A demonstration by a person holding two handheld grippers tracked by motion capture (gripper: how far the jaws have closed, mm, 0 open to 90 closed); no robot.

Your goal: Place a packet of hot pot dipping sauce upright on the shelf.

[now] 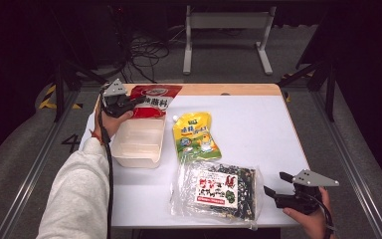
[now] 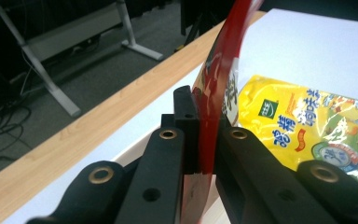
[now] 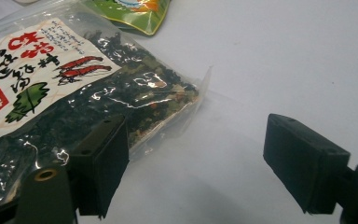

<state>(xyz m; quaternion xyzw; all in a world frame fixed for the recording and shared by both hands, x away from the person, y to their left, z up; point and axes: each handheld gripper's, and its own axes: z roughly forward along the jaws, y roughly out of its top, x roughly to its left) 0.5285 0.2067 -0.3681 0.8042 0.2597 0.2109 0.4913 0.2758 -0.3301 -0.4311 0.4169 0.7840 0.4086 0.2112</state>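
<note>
White table point(image 1: 258, 124): red packet point(image 1: 154, 99) clamped in left gripper point(image 1: 129, 103), above tub point(image 1: 137, 142).

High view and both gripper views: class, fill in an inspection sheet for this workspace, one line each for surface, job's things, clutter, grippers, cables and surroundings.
Surface: white table with a wooden far edge.
Job's things: red sauce packet pinched on edge, at the far rim of the white plastic container.
Clutter: yellow spouted pouch lying flat; clear bag of dried seaweed lying flat near the front edge.
Grippers: left gripper shut on the red sauce packet; right gripper open, low over the table beside the seaweed bag's corner.
Cables: black cable along the left sleeve; loose cables on the floor beyond.
Surroundings: dark room, grey floor, white table frame behind.
</note>
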